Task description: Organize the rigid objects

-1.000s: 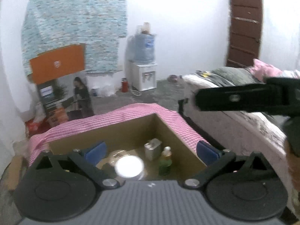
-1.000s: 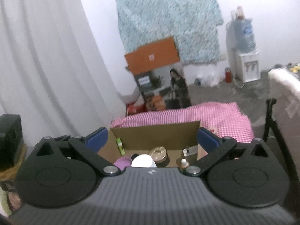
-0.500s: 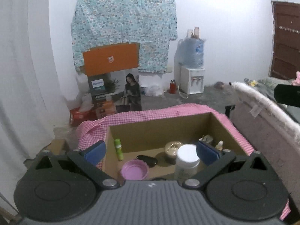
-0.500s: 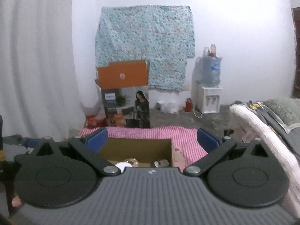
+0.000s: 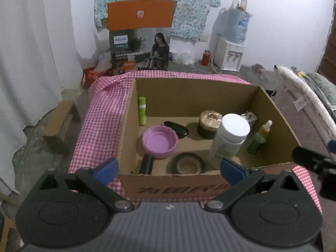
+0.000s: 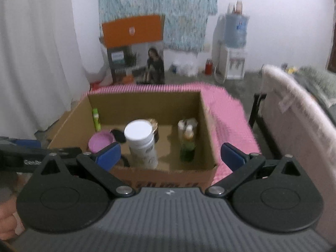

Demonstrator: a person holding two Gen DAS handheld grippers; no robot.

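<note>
An open cardboard box (image 5: 271, 107) (image 6: 208, 117) sits on a pink checked cloth (image 5: 100, 113). Inside are a pink bowl (image 5: 159, 141) (image 6: 100, 141), a tall white-capped bottle (image 5: 230, 136) (image 6: 141, 145), a gold-lidded dark jar (image 5: 210, 124), a green dropper bottle (image 5: 259, 137) (image 6: 188, 145), a green tube (image 5: 142, 110), a black case (image 5: 175, 128), a dark ring dish (image 5: 188, 163) and a black cylinder (image 5: 146, 163). My left gripper (image 5: 169, 169) is open and empty at the box's near wall. My right gripper (image 6: 170, 154) is open and empty, over the near right part.
A printed carton with an orange flap (image 5: 139, 40) and a water dispenser (image 5: 231, 42) stand by the far wall. A small cardboard box (image 5: 61, 124) lies on the floor at left. A bed (image 5: 304, 105) runs along the right. White curtain at left.
Both views have tilted down and drawn back toward the box's near wall, so the whole box interior now shows. Both grippers stay open and empty.
</note>
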